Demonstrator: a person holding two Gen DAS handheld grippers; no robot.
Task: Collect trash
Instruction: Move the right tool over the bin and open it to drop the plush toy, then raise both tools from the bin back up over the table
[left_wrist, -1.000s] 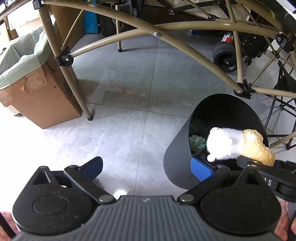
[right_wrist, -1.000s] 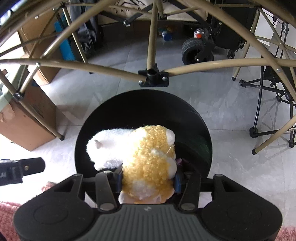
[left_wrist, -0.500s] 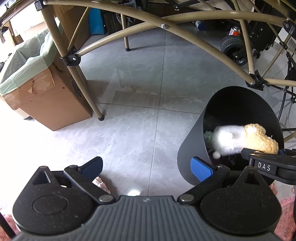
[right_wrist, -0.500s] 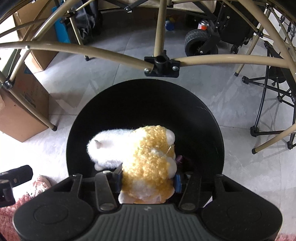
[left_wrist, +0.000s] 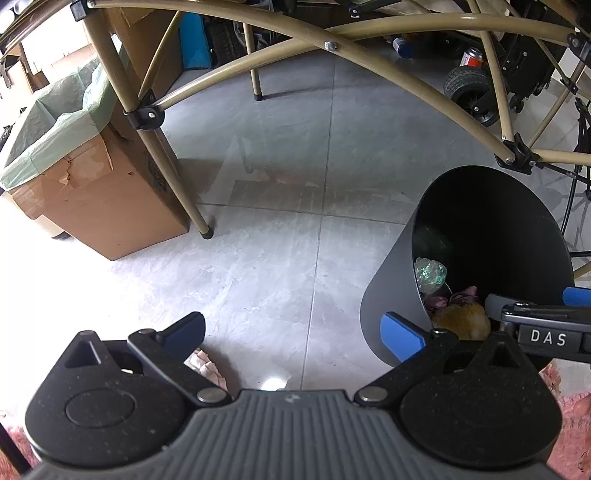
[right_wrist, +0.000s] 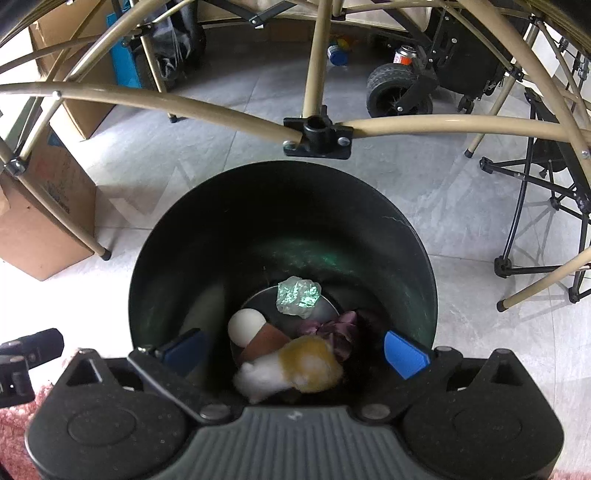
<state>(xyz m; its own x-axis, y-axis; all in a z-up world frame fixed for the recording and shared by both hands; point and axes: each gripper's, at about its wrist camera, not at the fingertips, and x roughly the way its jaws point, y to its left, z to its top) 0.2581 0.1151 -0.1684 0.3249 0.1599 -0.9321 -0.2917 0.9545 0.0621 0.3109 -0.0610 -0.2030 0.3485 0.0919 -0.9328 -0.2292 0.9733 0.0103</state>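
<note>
With its jaws just sprung wide, the right gripper (right_wrist: 293, 352) hangs empty over the mouth of the black bin (right_wrist: 421, 258); nothing between the blue pads (right_wrist: 404, 353). Plush toy (right_wrist: 295, 367), white and yellow, lies blurred down inside the bin near the bottom, clear of both pads. Beside it in there: crumpled clear-green wrap (right_wrist: 298, 296), a white ball (right_wrist: 245, 326), a brown piece (right_wrist: 267, 341), purple fabric (right_wrist: 334, 332).

Left gripper (left_wrist: 293, 332) also spread wide, nothing in it, over bare floor just left of the bin.

Floor (left_wrist: 280, 229) is pale grey glossy tile, grout lines visible, glare spots. Tan tubular frame (left_wrist: 369, 55) with black joints arches over the whole area. Cardboard box (left_wrist: 99, 199) lined with a green bag sits left, touching a frame leg. Pink shaggy rug (right_wrist: 16, 421) at the near edge. Background clutter: black wheeled cart (right_wrist: 399, 88), cans, folding stand (right_wrist: 535, 206) on the right.
</note>
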